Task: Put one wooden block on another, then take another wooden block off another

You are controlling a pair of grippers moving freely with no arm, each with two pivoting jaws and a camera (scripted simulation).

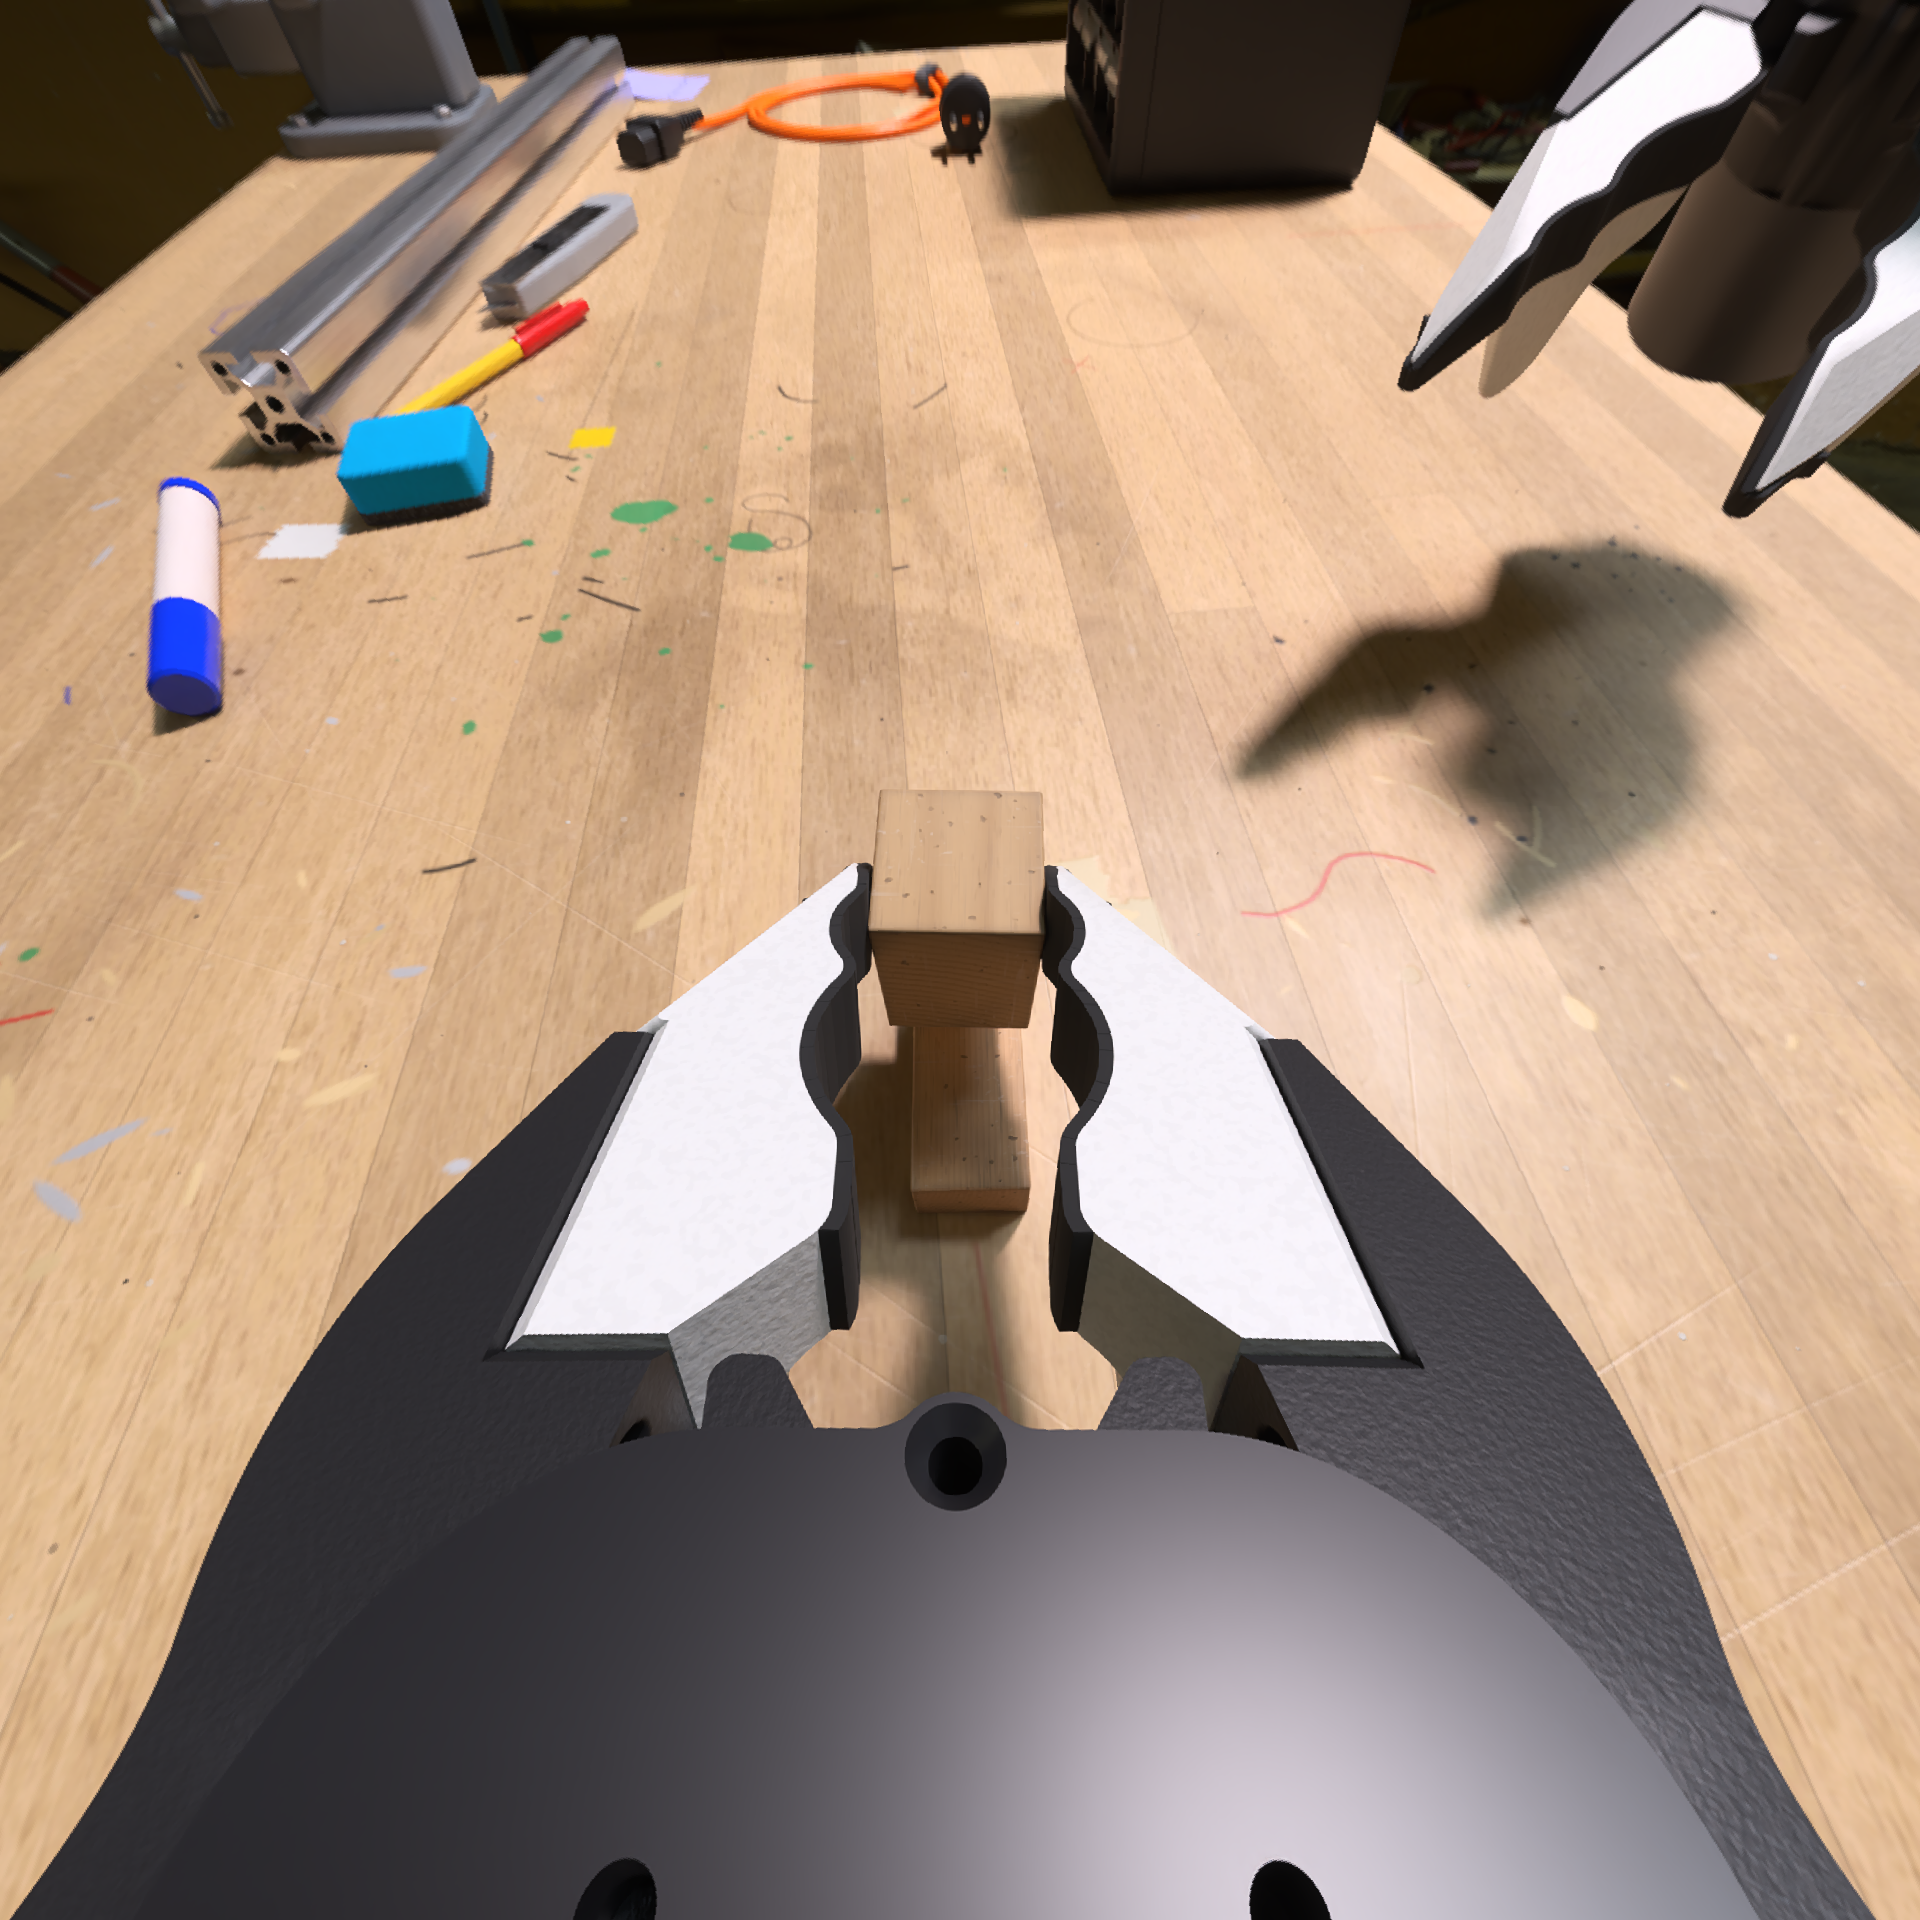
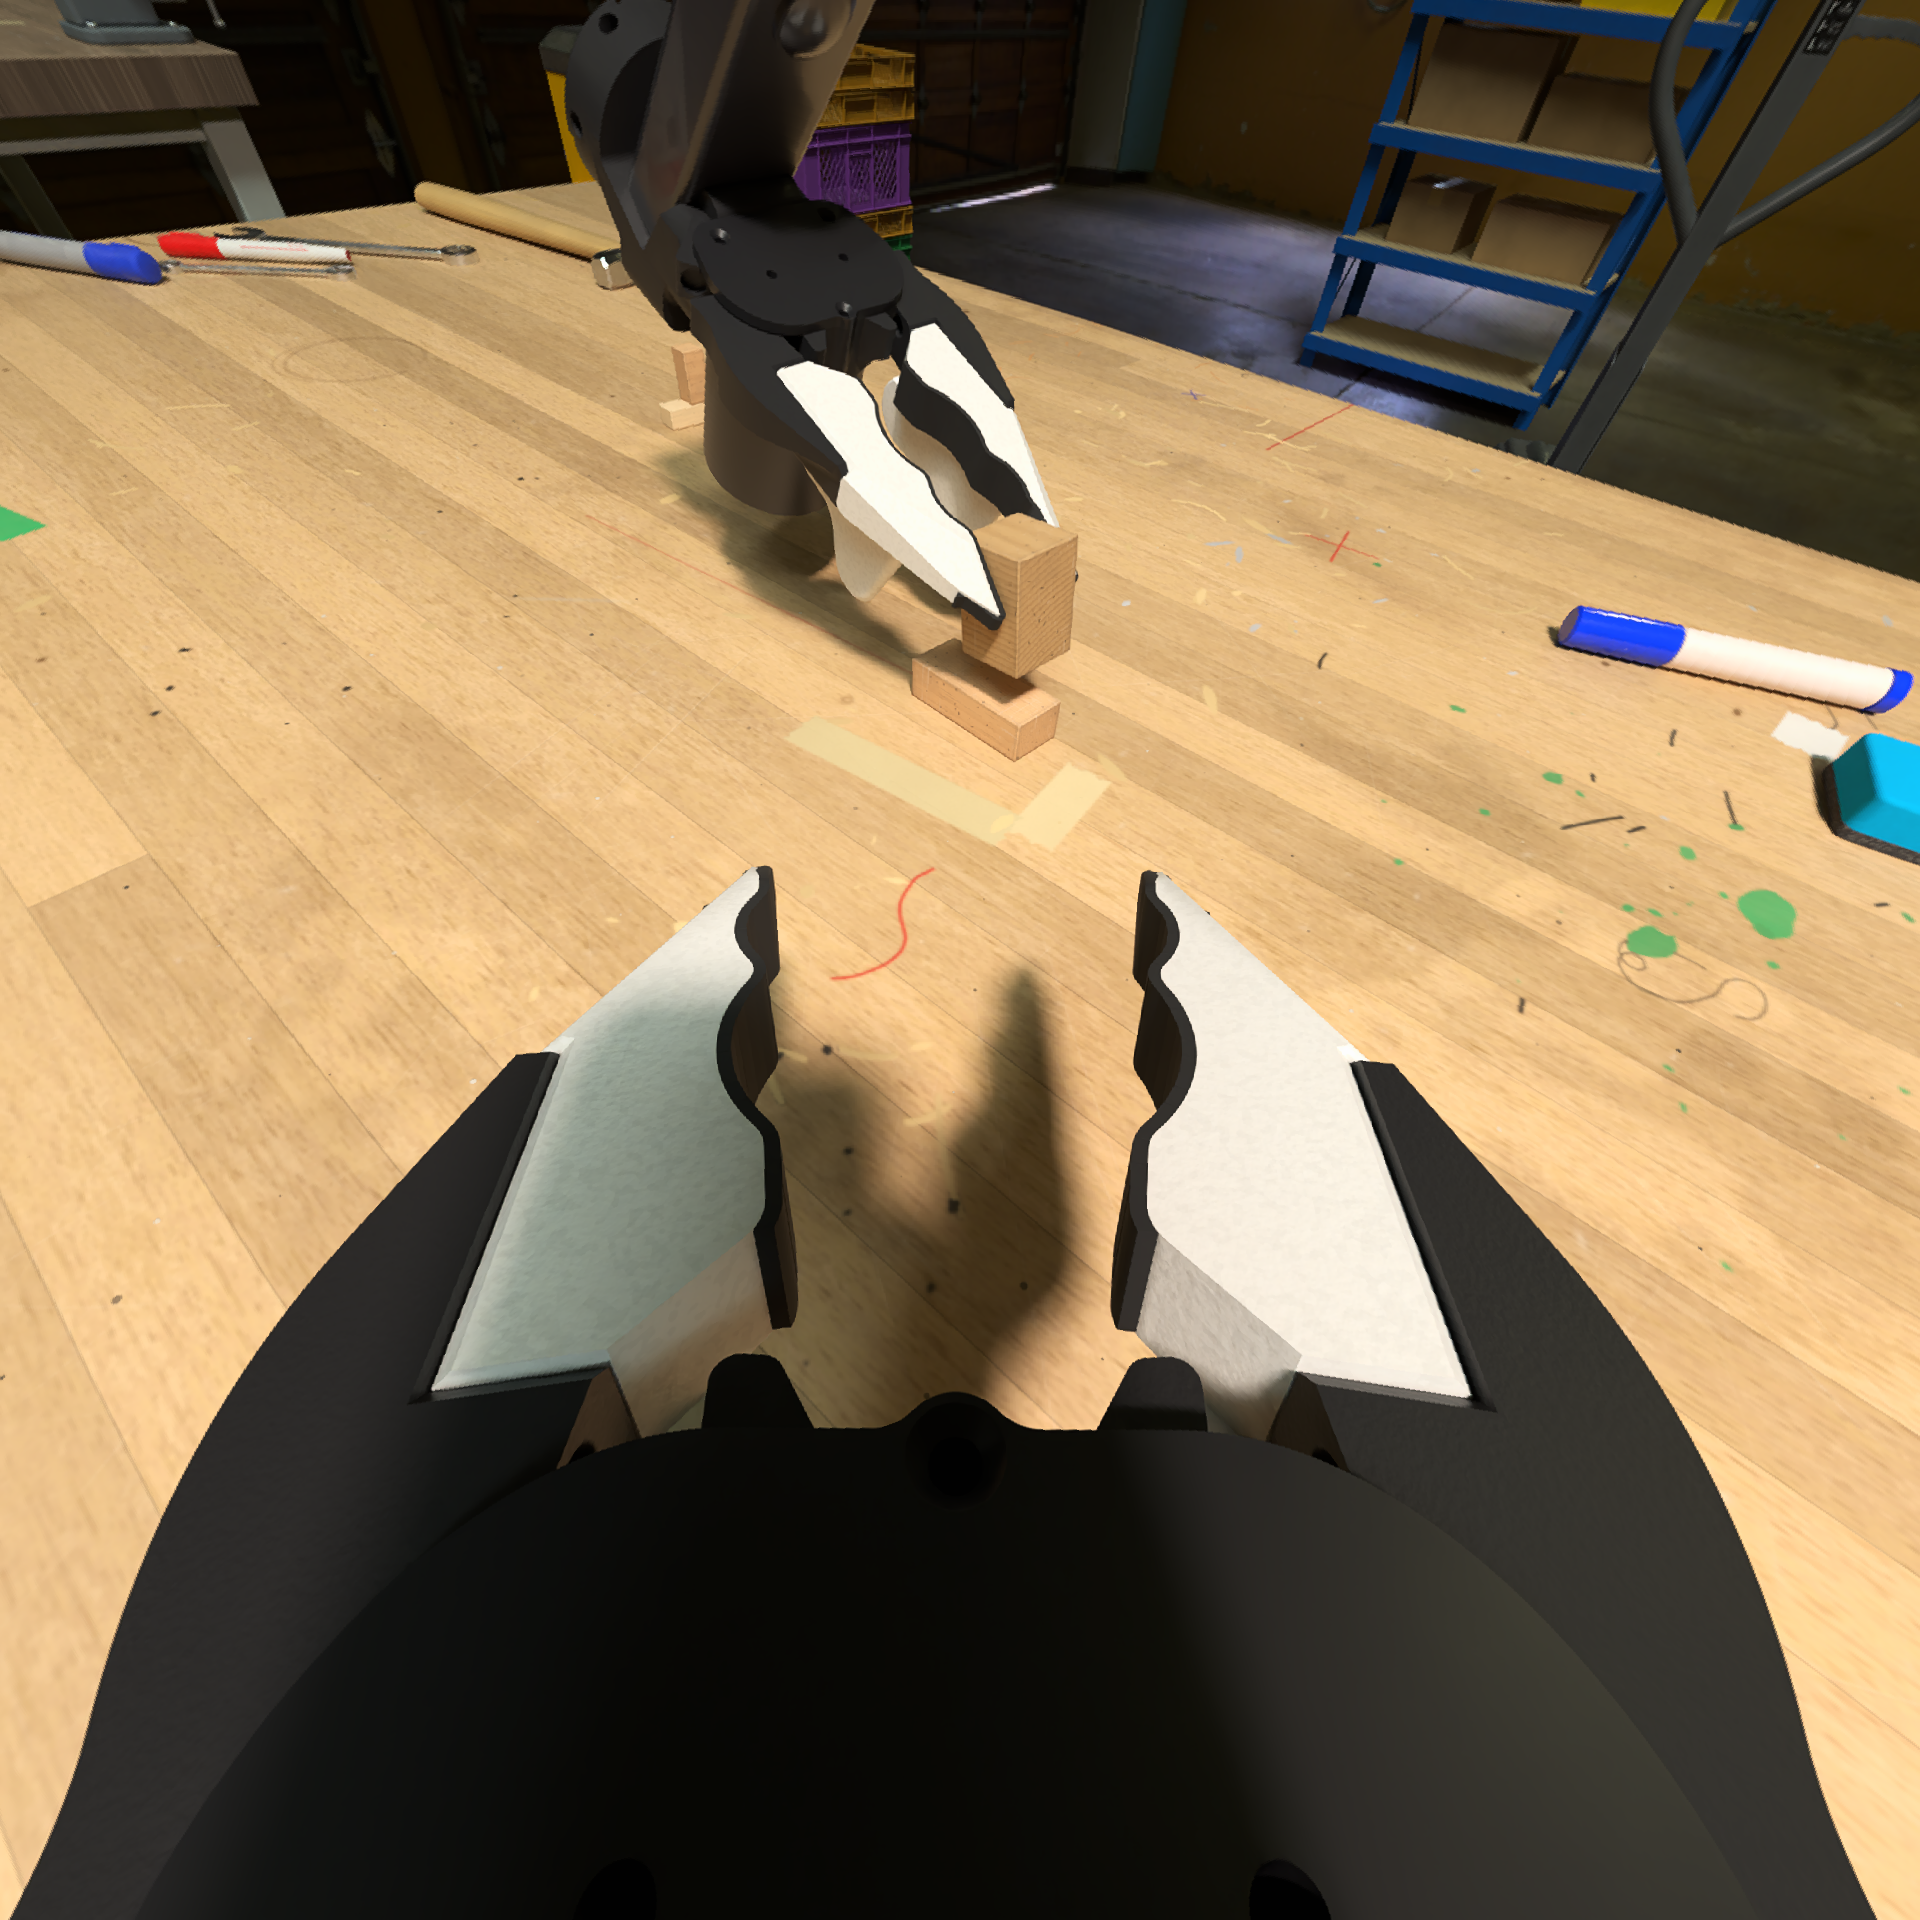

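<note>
Left gripper (image 1: pixel 956 914) clamped a block (image 1: pixel 957 902) touching a flat block (image 1: pixel 969 1122) on the bench (image 1: pixel 935 416); right gripper (image 2: pixel 956 914) hung spread apart.

Plank workbench (image 1: pixel 1039 436) (paint-flecked): flat wooden block (image 1: pixel 968 1122), blue marker (image 1: pixel 185 592), cyan eraser (image 1: pixel 414 457), aluminium rail (image 1: pixel 416 239).

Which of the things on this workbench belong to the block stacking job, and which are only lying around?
Belong to the job:
- cube block, held by the left gripper
- flat block beneath it
- right gripper, open, empty

Only lying around:
- blue marker
- blue eraser
- red-yellow pen
- orange cable
- aluminium rail
</note>
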